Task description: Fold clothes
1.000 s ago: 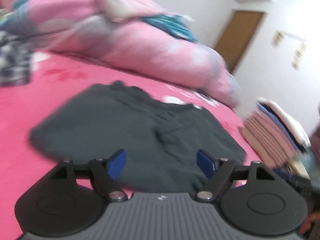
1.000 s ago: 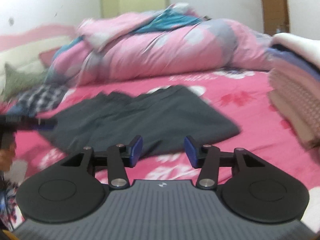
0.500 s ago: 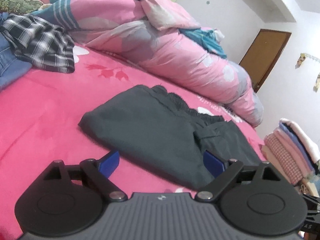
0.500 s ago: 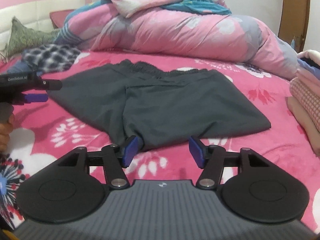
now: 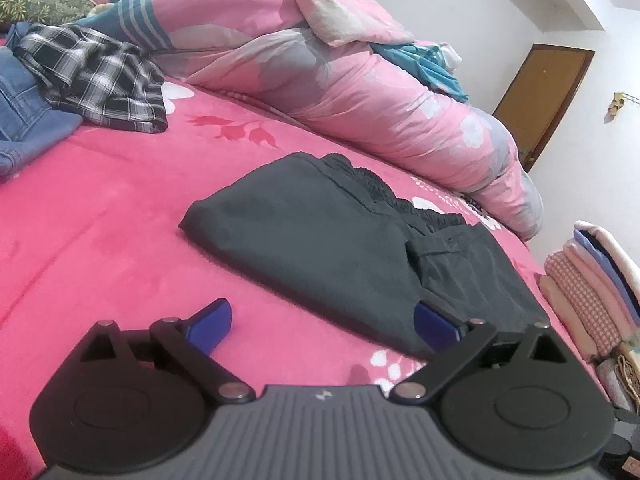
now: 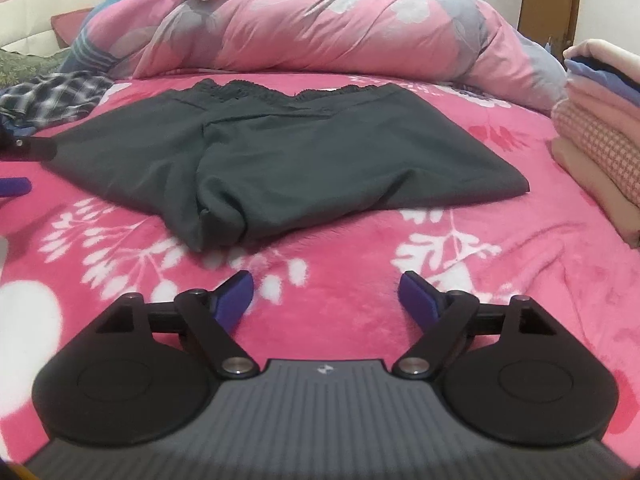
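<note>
- The dark grey shorts [image 6: 280, 160] lie flat in the middle of the pink floral bedspread [image 6: 500, 280], elastic waistband toward the rolled pink duvet [image 6: 320, 28].
- The left gripper [image 5: 324, 324] is spread wide, jaws opening; its right pad overlaps the near hem of the shorts [image 5: 340, 248], nothing pinched.
- The right gripper [image 6: 326, 292] hangs just short of the shorts' leg openings, jaws opening, only bedspread between them.
- A stack of folded clothes [image 6: 600, 128] sits at the right.
- A plaid shirt [image 5: 96, 76] and jeans [image 5: 24, 112] lie heaped at the far left.
</note>
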`<state>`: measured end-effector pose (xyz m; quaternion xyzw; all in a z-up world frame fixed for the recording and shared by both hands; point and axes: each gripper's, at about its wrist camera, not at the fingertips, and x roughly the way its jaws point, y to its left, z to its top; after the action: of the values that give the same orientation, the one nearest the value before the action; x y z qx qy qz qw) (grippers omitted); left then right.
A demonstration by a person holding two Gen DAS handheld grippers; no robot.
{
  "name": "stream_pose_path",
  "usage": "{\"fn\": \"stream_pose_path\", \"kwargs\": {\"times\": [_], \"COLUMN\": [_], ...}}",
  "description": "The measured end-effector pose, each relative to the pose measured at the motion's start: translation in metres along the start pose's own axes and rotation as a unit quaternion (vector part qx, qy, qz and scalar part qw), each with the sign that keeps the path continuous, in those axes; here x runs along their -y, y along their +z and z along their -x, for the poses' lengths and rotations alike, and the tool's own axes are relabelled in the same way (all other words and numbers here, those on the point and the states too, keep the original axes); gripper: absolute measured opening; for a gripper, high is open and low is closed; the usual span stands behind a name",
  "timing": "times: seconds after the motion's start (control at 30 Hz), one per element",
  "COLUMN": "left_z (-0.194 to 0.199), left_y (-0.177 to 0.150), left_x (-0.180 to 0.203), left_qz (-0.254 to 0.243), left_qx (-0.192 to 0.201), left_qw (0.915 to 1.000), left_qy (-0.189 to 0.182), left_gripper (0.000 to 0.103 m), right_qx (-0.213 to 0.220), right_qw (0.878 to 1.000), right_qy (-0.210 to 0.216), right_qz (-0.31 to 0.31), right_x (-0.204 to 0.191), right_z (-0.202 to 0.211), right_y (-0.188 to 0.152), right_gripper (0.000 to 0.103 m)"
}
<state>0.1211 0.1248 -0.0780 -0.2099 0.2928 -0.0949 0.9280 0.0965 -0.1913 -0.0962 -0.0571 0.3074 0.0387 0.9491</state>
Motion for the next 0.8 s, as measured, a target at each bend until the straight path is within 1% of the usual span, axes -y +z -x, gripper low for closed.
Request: {"fn": "stream_pose_path", "kwargs": {"times": [0.23, 0.5, 0.8], "left_z": [0.0011, 0.0052, 0.0058], "left_y": [-0.0004, -0.0013, -0.0020], "left_x": [-0.0027, -0.0057, -0.0034], "left_qz": [0.002, 0.004, -0.006], "left_qx": [-0.004, -0.005, -0.009], "left_qw": [1.0000, 1.0000, 0.9999], "left_qy": [-0.002, -0.006, 0.000], "left_gripper": [0.103, 0.103, 0.103], "right_qx": [-0.001, -0.004, -0.004], "right_qw": [1.000, 1.000, 0.999], "right_qy": [-0.011, -0.027, -0.035], "right_qz": [0.002, -0.002, 0.000], "right_x": [-0.0021, -0.0034, -0.0052], "right_z": [-0.0019, -0.0027, -0.0030], "right_y": [0.0007, 0.0012, 0.0009], "right_gripper": [0.086, 0.091, 0.093]}}
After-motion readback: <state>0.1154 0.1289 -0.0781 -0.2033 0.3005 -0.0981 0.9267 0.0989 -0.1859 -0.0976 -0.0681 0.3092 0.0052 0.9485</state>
